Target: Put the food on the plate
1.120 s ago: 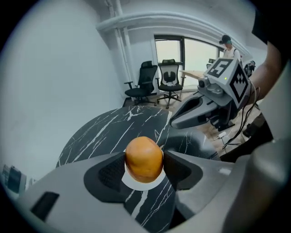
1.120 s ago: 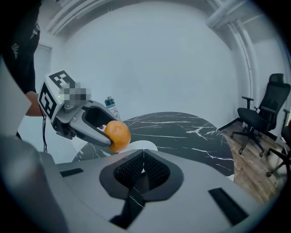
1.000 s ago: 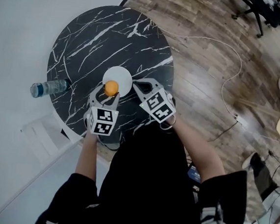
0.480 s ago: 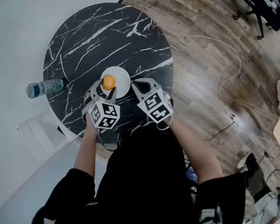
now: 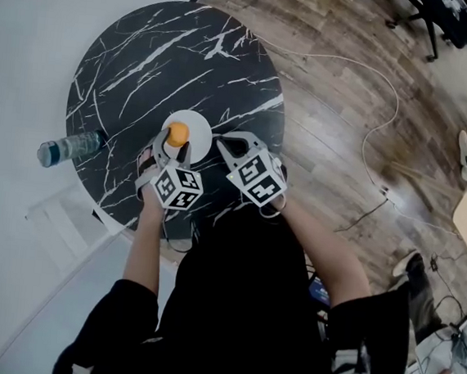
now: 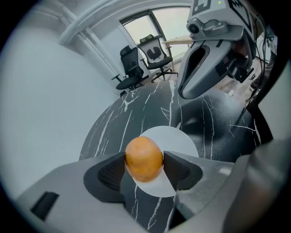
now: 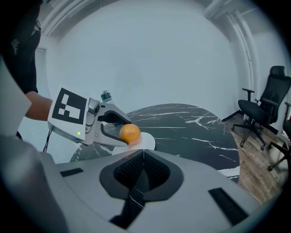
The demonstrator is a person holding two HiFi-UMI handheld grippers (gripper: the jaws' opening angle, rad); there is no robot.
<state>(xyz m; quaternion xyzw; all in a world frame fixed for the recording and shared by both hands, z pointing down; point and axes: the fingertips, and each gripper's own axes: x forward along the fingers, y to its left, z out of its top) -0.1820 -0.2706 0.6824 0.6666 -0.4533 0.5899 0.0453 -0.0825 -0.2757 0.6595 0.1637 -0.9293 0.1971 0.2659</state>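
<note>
Over the round white plate's [image 5: 199,127] 9 o'clock side, the left gripper [image 5: 173,142] clamps the round orange fruit [image 5: 175,133], advanced slightly within the last second; release likely follows. Right gripper [image 7: 143,169]: closed, empty.

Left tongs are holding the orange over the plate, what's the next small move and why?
Probably lower the left tongs slightly, then open them. They clamp the orange over the near part of the white plate, and contact isn't clear, so easing down first should keep it from rolling. The right tongs are shut, empty.
</note>
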